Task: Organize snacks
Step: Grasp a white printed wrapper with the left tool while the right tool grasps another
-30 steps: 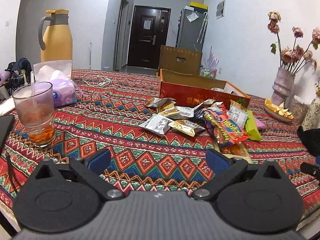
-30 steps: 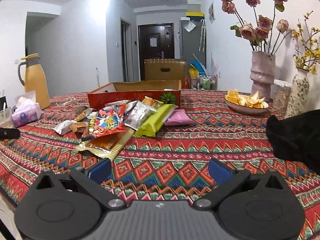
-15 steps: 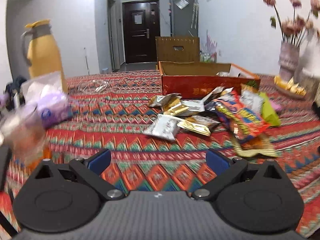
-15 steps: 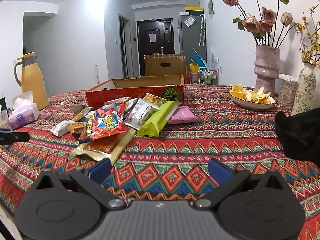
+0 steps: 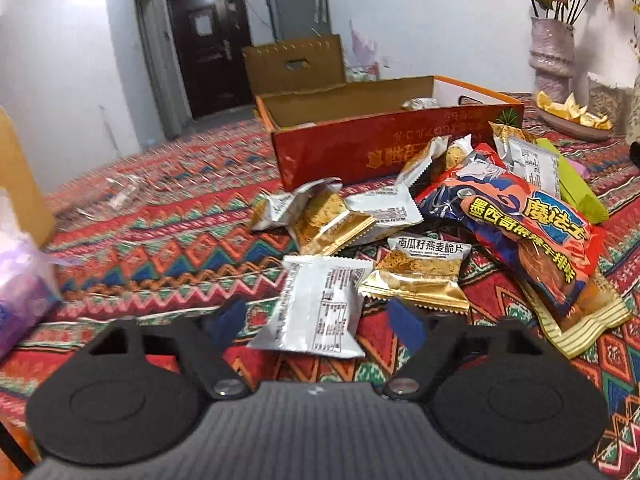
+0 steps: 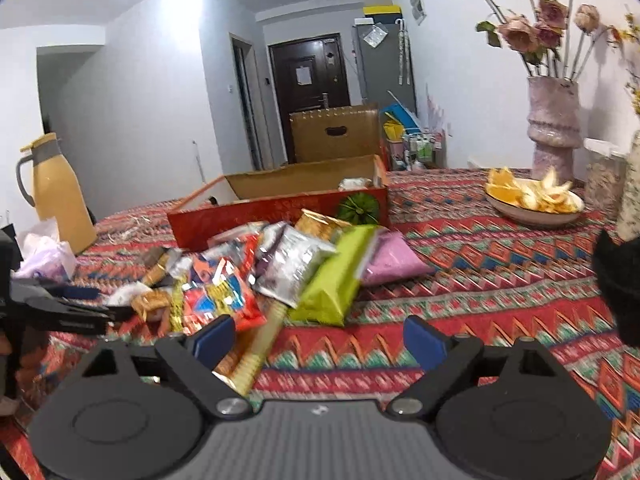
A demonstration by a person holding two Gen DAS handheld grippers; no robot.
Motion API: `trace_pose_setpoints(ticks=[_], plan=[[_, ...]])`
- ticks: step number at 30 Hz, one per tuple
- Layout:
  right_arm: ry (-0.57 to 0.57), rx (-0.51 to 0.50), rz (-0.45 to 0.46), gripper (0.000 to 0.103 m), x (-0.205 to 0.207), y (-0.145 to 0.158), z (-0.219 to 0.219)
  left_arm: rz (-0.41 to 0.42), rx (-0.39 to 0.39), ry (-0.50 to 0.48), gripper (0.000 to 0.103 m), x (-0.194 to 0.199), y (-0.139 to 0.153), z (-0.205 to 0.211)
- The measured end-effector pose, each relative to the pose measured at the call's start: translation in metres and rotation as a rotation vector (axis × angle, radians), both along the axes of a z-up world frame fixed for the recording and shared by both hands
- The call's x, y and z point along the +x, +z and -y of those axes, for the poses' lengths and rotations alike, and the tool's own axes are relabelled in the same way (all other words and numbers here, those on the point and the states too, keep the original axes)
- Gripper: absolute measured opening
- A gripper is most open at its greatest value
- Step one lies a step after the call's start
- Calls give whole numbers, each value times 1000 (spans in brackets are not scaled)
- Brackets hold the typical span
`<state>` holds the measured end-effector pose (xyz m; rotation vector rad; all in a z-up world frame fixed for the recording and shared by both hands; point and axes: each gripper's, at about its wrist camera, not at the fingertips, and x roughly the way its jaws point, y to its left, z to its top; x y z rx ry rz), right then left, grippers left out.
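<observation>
Snacks [image 5: 400, 232] heaped loose on the desk [image 5: 160, 232] just in front of the red box [image 5: 360, 152], with only one pale packet [image 5: 420, 102] visible inside the box, so most of the sorting judged yet to do. Left tool [image 5: 316, 318] brought in from well back on the desk, away from the box, over the last second; now right at the edge of the heap farthest from the box, jaws spread wide, one blue pad [image 5: 228, 316] on each side of the silver packet [image 5: 320, 304], not yet pressing on it. Probably lined up to close on that packet next, since it is the piece lying farthest out from the box and is overlapped only slightly by the gold oat-crisp packet [image 5: 420, 276] beside it. Right tool [image 6: 318, 336] also moved closer to the box, likewise wide apart and holding nothing, with the end of a long gold packet [image 6: 256, 352] lying by its left pad, though impossible to say whether touching. Beyond it, toward the box: green packet [image 6: 340, 276], pink packet [image 6: 392, 260] and red printed bag [image 5: 528, 232], all resting on the heap. Worth watching the slippery foil when closing, and the neighbouring gold packet, likely to drag along.
</observation>
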<state>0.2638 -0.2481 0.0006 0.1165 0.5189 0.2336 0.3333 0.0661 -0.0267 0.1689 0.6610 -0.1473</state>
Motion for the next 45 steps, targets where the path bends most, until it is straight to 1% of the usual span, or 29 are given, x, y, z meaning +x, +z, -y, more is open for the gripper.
trace_pose_setpoints(ticks=[1,2,3,4,5,7,9,11,13,15,16,17,18,19,20,21,25,28,31,36,39,41,45], plan=[[6,2,2,90,5,1,-3,-26,-39,-14,72,5,-4,-4],[11,5,4,90,11,2,-5,-34,-109,-19,69,9,-8,-12],[18,8,3,89,19,3,-9,-22,-135,-7,56,10,-8,-16],[24,6,3,86,25,3,-12,-12,-135,1,43,9,-7,-18],[28,2,2,82,32,2,-16,-11,-134,3,42,9,-7,-19],[29,5,-6,81,49,1,-22,-15,-144,26,41,7,-6,-22],[27,33,-32,74,68,-2,-26,-11,-113,56,41,0,-3,-22],[28,63,-58,71,86,-6,-31,28,-100,88,41,-16,2,-24],[32,83,-79,65,104,-10,-37,47,-117,111,41,-29,7,-29],[36,63,-85,65,119,-13,-46,63,-138,134,41,-43,12,-34],[22,25,-88,65,126,-15,-52,66,-147,144,41,-48,14,-36],[7,-17,-83,60,132,-19,-57,72,-156,157,41,-54,17,-38],[-5,-46,-76,58,136,-22,-60,77,-163,165,41,-60,19,-38],[-13,-60,-72,54,139,-24,-63,82,-168,171,42,-65,21,-39],[-11,-60,-78,41,141,-26,-65,85,-176,176,42,-70,22,-38],[-6,-56,-86,39,141,-27,-66,85,-183,180,42,-75,23,-38],[3,-68,-49,38,124,-23,-65,77,-205,193,42,-88,26,-34],[8,-45,-1,38,98,-8,-50,91,-218,164,42,-100,32,-23],[-1,-77,46,38,65,8,-29,113,-210,125,42,-111,38,-4],[-21,-93,64,38,11,27,8,130,-221,63,42,-127,49,28],[-25,-109,76,38,-18,33,25,130,-229,36,42,-133,54,45],[-29,-117,77,38,-32,34,34,139,-219,23,42,-136,58,57],[-22,-95,81,38,-49,32,49,151,-212,13,42,-139,66,74]])
